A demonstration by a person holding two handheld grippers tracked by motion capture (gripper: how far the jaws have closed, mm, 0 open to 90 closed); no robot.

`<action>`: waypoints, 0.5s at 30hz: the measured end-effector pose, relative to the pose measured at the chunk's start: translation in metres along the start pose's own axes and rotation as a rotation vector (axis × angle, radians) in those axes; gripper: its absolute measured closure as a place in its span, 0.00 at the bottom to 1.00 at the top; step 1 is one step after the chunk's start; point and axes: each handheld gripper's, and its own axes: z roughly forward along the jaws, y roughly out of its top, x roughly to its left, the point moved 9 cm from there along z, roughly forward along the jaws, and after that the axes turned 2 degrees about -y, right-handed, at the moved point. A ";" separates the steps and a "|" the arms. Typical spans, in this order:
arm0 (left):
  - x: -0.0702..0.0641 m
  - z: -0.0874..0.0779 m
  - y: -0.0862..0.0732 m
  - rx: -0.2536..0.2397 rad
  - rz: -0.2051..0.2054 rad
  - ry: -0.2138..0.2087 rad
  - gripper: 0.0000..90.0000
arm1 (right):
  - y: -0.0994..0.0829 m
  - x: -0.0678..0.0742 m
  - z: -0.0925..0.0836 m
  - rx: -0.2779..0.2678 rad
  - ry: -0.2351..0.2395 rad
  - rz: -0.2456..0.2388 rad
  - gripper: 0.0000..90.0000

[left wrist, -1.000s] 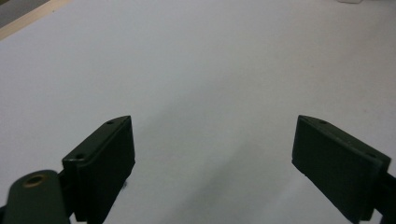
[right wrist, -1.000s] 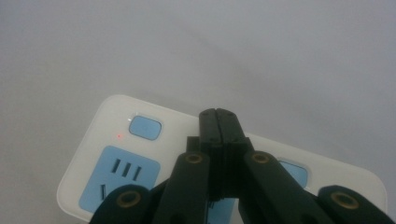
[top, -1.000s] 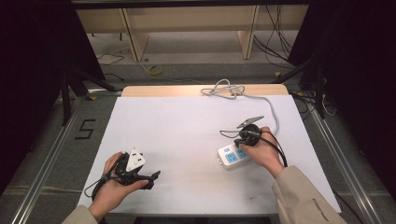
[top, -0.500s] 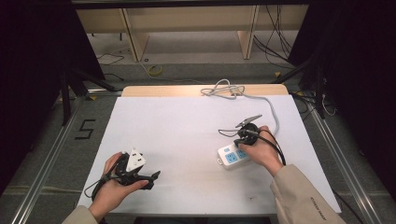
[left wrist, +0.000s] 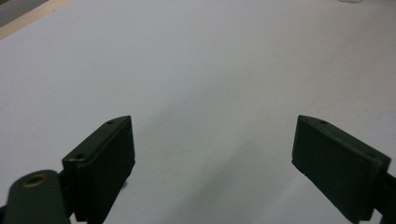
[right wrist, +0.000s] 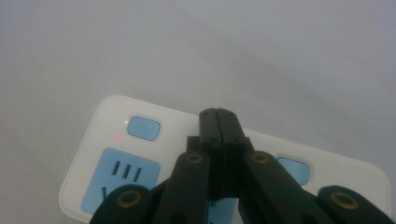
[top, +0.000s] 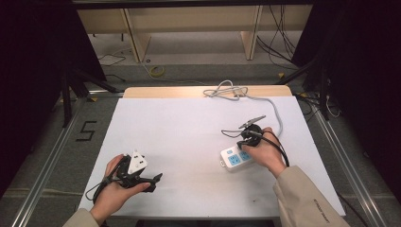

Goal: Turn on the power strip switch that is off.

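Observation:
A white power strip (top: pixel 232 158) with blue sockets lies on the white table (top: pixel 189 123) at the right. My right gripper (top: pixel 243 145) points down at it from the hand just behind. In the right gripper view the gripper (right wrist: pixel 218 115) is shut with nothing between its jaws, its tips over the strip's (right wrist: pixel 109 112) top between two blue buttons; whether they touch it I cannot tell. A small red light (right wrist: pixel 116 137) glows beside the left button (right wrist: pixel 144 128). My left gripper (top: pixel 153 181) rests at the front left, and in the left gripper view it (left wrist: pixel 212 158) stands wide open over bare table.
The strip's grey cable (top: pixel 276 118) runs back to a loose coil (top: pixel 227 91) at the table's far edge. Metal rails (top: pixel 52 156) flank the table on both sides. Wooden shelving (top: pixel 189 19) stands beyond the far edge.

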 end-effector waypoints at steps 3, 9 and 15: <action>0.000 0.000 0.000 0.002 0.002 0.000 0.14 | 0.000 0.000 0.000 0.004 -0.002 0.001 1.00; -0.001 0.000 0.000 0.001 -0.001 -0.002 0.14 | 0.000 0.000 0.000 0.005 0.004 0.013 1.00; -0.001 0.000 0.000 0.001 -0.001 -0.003 0.14 | 0.000 0.000 0.001 0.012 0.002 0.012 1.00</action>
